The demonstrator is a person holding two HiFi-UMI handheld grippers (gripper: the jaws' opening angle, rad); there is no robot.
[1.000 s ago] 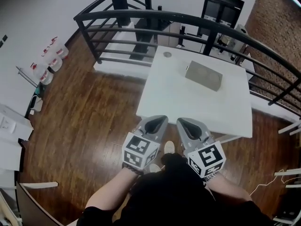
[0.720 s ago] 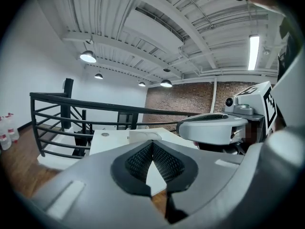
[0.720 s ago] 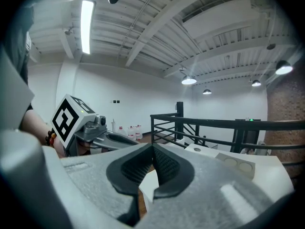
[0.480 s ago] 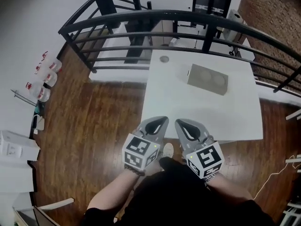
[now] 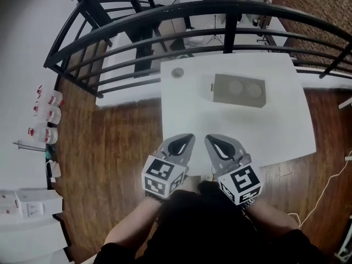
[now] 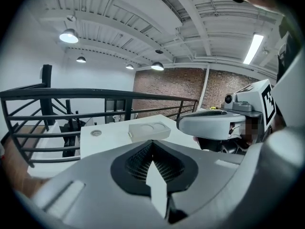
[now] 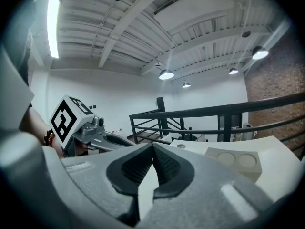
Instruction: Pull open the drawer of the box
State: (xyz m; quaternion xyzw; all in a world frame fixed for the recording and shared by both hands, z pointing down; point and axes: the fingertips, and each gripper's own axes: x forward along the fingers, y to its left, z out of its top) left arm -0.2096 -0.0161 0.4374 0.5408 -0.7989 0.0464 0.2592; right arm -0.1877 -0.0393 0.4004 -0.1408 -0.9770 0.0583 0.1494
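Box (image 5: 239, 91) sits toward the far side of the white worktop (image 5: 192, 120), lying flat with two round dimples on its top face, and it looks fully closed up. A little tab pokes out of its end on the left in the head view, can't tell if that's the drawer pull. Just left of it is a small round disc (image 5: 177, 72), not touching. Both grippers are held side by side at the near edge of the worktop, well apart from the box, close to the person's body. Left gripper (image 5: 187, 138) has its jaws pressed together at the tips with nothing in them, and the right gripper (image 5: 211, 139) is the same deal, tips meeting and empty. Both point roughly toward the box. A black railing (image 5: 165, 14) runs behind the worktop.
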